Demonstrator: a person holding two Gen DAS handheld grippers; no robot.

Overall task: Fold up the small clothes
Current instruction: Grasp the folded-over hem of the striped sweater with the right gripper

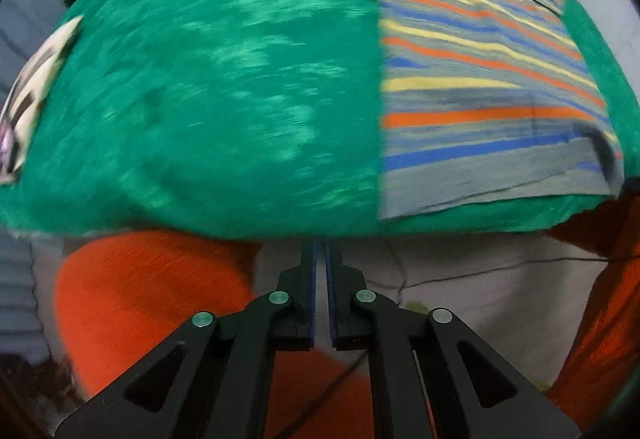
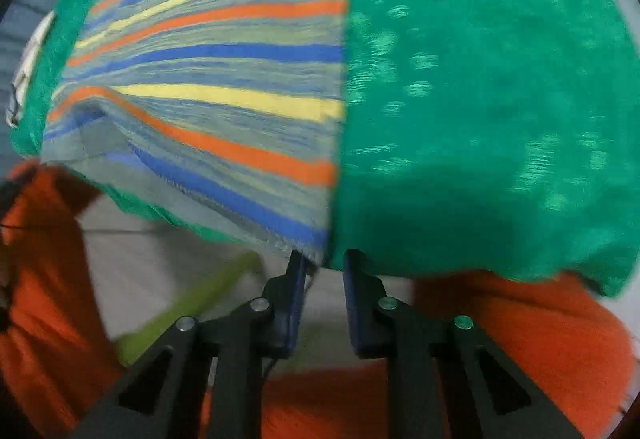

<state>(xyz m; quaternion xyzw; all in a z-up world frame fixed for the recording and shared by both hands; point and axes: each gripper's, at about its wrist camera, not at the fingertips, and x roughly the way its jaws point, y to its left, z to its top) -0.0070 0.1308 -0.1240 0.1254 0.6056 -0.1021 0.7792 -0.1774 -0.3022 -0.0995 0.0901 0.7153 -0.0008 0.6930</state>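
1. Left gripper [image 1: 321,245]: black linkage arms with blue-padded fingers. The pads stand nearly together, a thin slit between them, with nothing visible in it. The tips reach the near edge of the green cloth [image 1: 208,79]; whether they touch it cannot be told.
2. Right gripper [image 2: 323,254]: same build, fingers parted with a clear gap. The tips sit at the near hem of the striped shirt [image 2: 216,51], right at its folded edge. Nothing is clamped.
3. Striped shirt [image 1: 476,71]: grey with orange, yellow and blue bands, folded lengthwise with one straight edge. It lies flat on the green cloth, toward the right in the left wrist view.
4. Green cloth [image 2: 480,79]: mottled, covers the work surface.
5. Orange garment [image 1: 152,299]: the person's clothing, below the cloth edge.
6. Both views are motion-blurred.
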